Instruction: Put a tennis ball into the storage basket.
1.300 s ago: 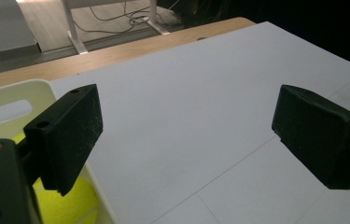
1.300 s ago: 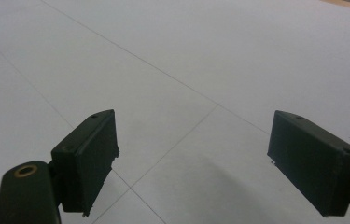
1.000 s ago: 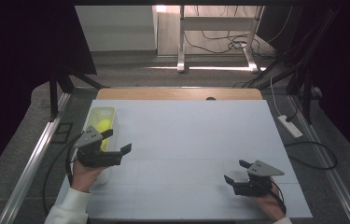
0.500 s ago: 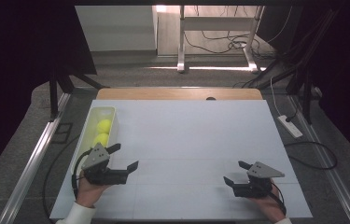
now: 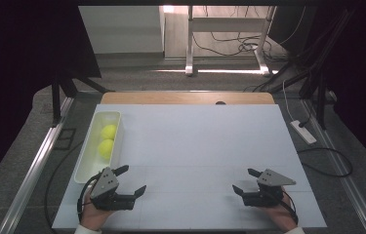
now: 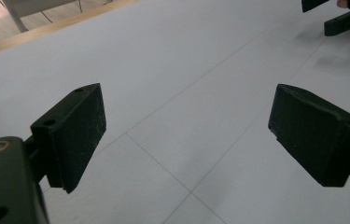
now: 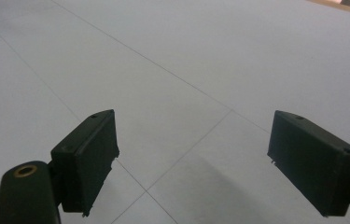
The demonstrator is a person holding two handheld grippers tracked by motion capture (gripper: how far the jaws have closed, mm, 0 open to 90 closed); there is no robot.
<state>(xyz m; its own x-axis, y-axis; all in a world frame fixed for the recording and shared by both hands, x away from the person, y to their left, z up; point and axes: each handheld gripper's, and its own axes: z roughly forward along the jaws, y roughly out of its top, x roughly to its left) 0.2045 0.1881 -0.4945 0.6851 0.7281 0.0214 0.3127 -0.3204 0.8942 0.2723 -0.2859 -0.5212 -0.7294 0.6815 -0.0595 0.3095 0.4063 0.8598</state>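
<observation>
looks finished or near it: 2 yellow balls (image 5: 106, 140) lying in the white tray (image 5: 84, 165) at the table's (image 5: 205, 146) left edge. left gripper (image 5: 131, 181) just beside the tray's near end, jaws spread, holding nothing. right gripper (image 5: 244, 181) well apart at the near right, likewise released and empty, low over the table.
</observation>
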